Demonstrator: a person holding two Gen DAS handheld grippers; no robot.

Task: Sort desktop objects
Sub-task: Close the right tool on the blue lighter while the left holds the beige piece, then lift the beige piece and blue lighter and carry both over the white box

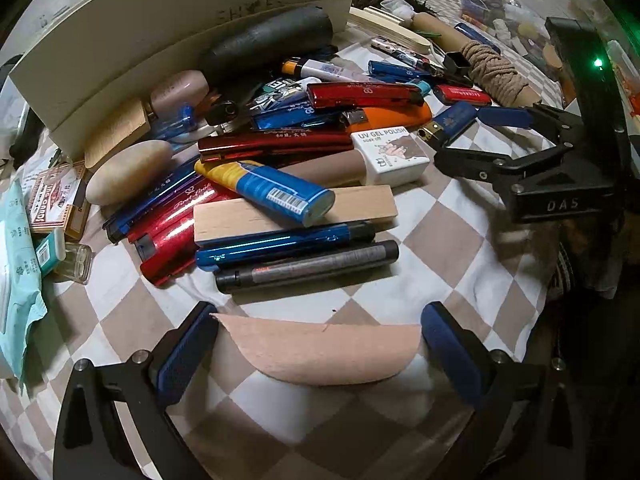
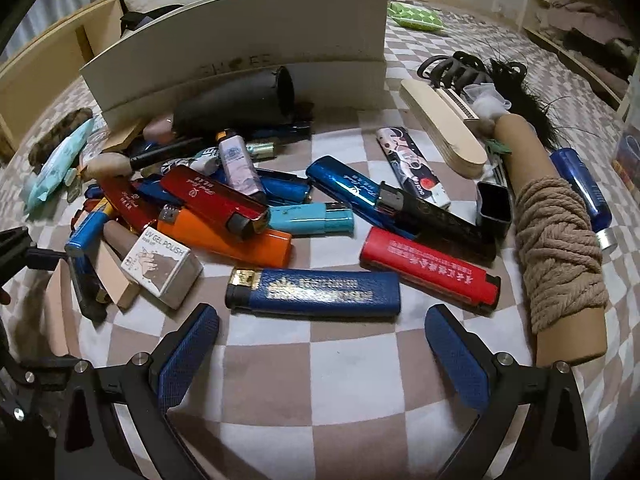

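Inventory, checkered desk:

- Left gripper (image 1: 316,344): I am holding a pink felt-like piece (image 1: 320,350) between my jaws, spread wide to its width, low over bare cloth at the near edge, clear of the pile.
- Right gripper (image 2: 320,344): jaws are standing spread and carrying nothing, facing the navy lighter (image 2: 314,292) lying crosswise just ahead, its length fitting the gap.
- Pile (image 1: 260,152): lighters, pens, a wooden block (image 1: 294,210) and a gel polish box (image 2: 162,266) are lying mixed and overlapping toward the cardboard box (image 2: 240,40) at the far edge; sorting is looking unfinished.
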